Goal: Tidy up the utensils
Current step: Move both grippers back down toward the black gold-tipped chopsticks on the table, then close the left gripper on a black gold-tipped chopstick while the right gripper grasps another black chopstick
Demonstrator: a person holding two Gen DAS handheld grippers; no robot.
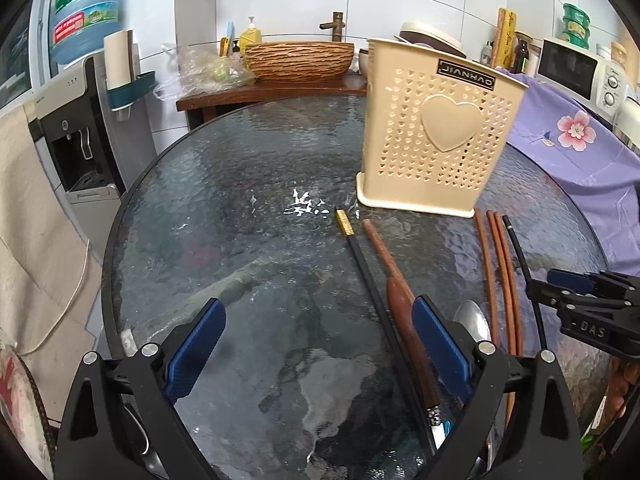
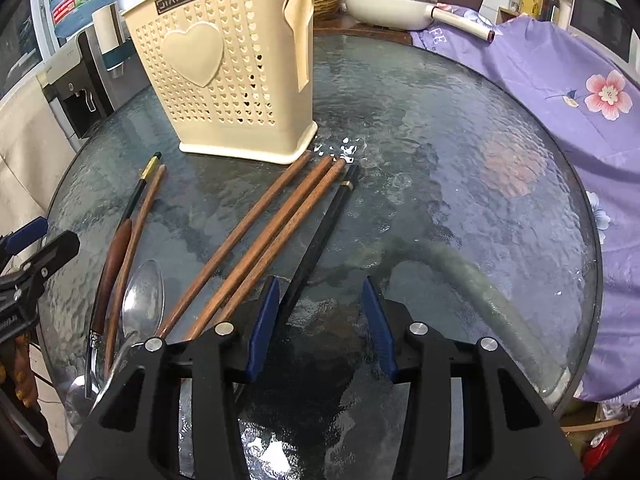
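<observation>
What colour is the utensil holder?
Cream, with heart-shaped holes; clearest in the right wrist view.

spoon (image 2: pixel 142 300) handle hidden under right tool (image 2: pixel 320 324), knife blade (image 1: pixel 438 434) cut off

— What colour is the utensil holder (image 2: pixel 224 80)?
— Cream, pierced all over with rows of tiny hearts, one big plain heart on the front and a black label.
— And the chopsticks?
— Three brown wooden chopsticks (image 2: pixel 256 240); beside them a black chopstick (image 2: pixel 320 232) with a gold band.
— The table (image 2: pixel 460 160)?
— Dark, rippled glass — blue-grey, mottled.
— The cloth (image 2: pixel 560 92)?
— Lilac, printed with pink blossoms.
— And the right claw (image 2: pixel 320 322)?
— Black frame, blue pads (image 2: pixel 262 322).
</observation>
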